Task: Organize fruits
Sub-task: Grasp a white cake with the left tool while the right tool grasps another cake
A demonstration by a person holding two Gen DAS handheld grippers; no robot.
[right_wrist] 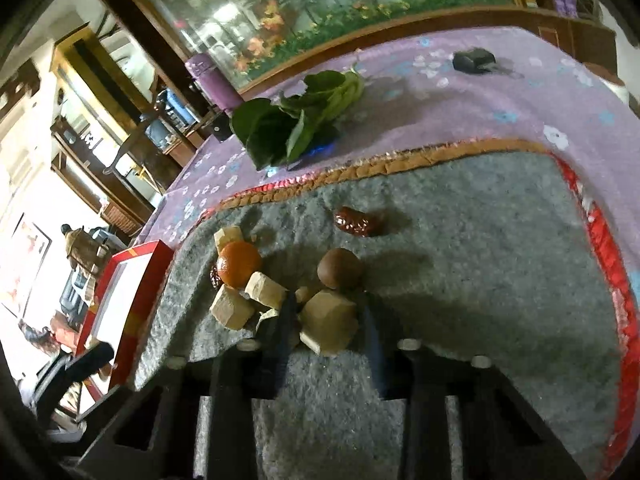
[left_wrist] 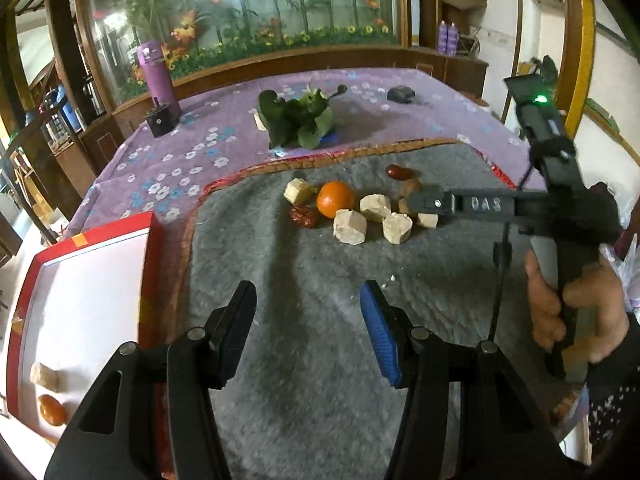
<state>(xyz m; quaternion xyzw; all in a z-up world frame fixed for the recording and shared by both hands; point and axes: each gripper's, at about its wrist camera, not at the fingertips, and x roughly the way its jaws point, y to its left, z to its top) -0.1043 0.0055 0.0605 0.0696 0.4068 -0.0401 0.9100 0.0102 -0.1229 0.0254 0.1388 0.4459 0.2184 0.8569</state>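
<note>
A pale, chunky beige block (right_wrist: 330,322) sits between the spread fingers of the right gripper (right_wrist: 330,320), not visibly pinched, amid a cluster on the fuzzy grey mat (left_wrist: 312,360): a round orange (left_wrist: 336,199), more beige blocks (left_wrist: 350,227), wrinkled red dates (left_wrist: 304,216) and a smooth brown ball-shaped fruit (right_wrist: 340,269). The left gripper (left_wrist: 308,316) hovers spread wide and empty. The red-rimmed white tray (left_wrist: 86,292) to the left holds one beige cube (left_wrist: 45,376) and an orange fruit (left_wrist: 52,410). Leafy greens (left_wrist: 298,120) lie on the purple flowered tabletop cloth (left_wrist: 180,160).
</note>
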